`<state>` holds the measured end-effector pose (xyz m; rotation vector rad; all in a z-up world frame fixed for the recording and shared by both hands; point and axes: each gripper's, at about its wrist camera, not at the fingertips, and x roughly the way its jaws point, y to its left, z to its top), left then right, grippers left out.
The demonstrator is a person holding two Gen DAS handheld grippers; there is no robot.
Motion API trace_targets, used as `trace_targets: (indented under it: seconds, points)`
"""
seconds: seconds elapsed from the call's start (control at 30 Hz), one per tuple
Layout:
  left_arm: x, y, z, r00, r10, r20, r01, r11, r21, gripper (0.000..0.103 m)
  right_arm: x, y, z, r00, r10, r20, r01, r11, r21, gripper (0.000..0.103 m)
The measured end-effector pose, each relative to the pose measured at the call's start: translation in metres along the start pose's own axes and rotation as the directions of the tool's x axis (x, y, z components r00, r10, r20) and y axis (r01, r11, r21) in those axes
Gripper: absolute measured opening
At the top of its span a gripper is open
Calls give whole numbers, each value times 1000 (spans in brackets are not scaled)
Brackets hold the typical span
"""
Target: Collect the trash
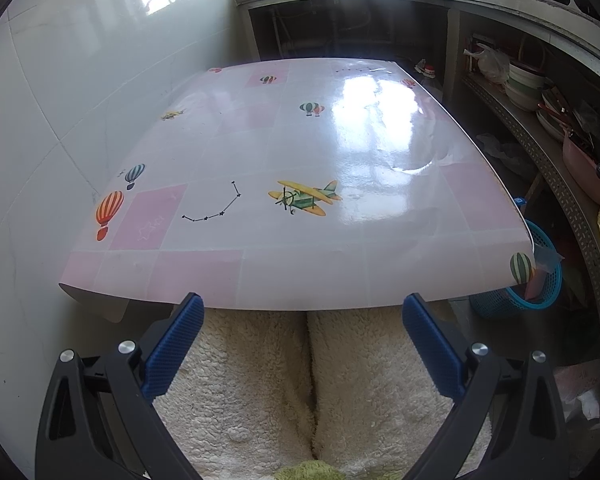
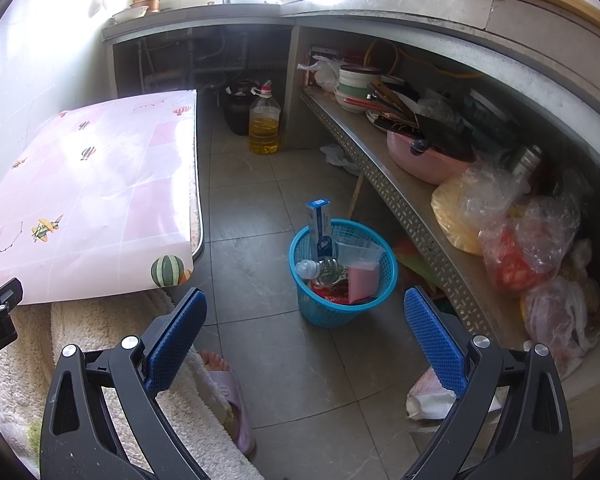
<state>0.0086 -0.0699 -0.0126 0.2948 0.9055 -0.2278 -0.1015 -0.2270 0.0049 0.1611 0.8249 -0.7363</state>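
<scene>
A blue plastic basket (image 2: 342, 304) stands on the floor right of the table. It holds a tall blue-and-white carton (image 2: 319, 220), a clear bottle (image 2: 320, 269), a clear cup (image 2: 358, 252), a pink packet (image 2: 364, 282) and red wrappers. My right gripper (image 2: 304, 300) is open and empty, above the floor just short of the basket. My left gripper (image 1: 303, 306) is open and empty at the table's near edge. The basket also shows in the left wrist view (image 1: 540, 280) past the table's right corner. The table (image 1: 260, 152) with its pink patterned cloth carries nothing loose.
A crumpled white-and-pink wrapper (image 2: 428, 394) lies on the floor by my right finger. A cooking-oil bottle (image 2: 264, 124) and a dark pot (image 2: 238, 108) stand under the counter. A metal shelf (image 2: 412, 208) with bowls, pans and bags runs along the right. The person's lap and slippered foot (image 2: 228, 396) are below.
</scene>
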Motion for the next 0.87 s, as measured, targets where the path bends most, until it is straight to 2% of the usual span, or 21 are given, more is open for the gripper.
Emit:
trace_targets:
  seconds: [0.87]
  points:
    - [-2, 0, 3, 1000, 8, -3, -8, 1000, -6, 97, 0, 2, 0, 1000, -3, 1, 3, 1000, 13, 95]
